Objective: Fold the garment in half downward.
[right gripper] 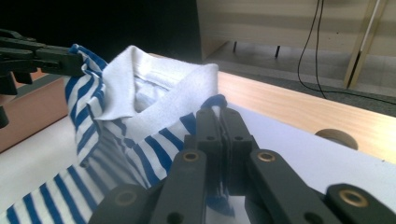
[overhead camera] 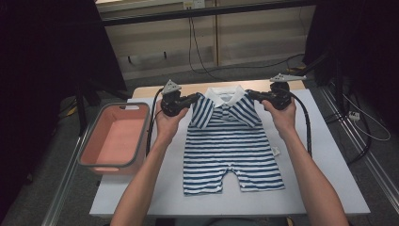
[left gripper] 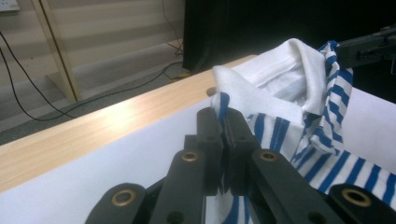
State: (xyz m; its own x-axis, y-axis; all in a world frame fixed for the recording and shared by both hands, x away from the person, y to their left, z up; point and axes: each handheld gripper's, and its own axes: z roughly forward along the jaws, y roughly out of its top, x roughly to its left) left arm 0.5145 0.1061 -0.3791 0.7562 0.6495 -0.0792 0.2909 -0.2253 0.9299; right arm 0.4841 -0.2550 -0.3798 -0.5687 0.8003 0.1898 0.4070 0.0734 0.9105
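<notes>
Left tool (overhead camera: pixel 192 100): clamped tight on the striped romper (overhead camera: pixel 230 146) at one shoulder beside the white collar (left gripper: pixel 280 65), upper middle of the high view. Right tool (overhead camera: pixel 254 95): likewise pinched shut on the opposite shoulder, a fold of blue-and-white fabric squeezed between its black jaws. Romper spread flat, front up, mid-frame on the white worktop (overhead camera: pixel 329 188), legs toward the bottom edge, sleeves short and angled outward.

Likely trouble from here: thin bites of soft knit slipping free under an uneven pull; one side lifted faster, twisting the garment; the hem dragged and bunched across the worktop.

Fabric soft and stretchy, narrow horizontal stripes; collar thicker, plain, folded over. Worktop smooth and matte, with a pale wood strip (left gripper: pixel 93 130) along its far edge. Pink bin (overhead camera: pixel 115 139), rounded, grey-rimmed, at left of frame.
</notes>
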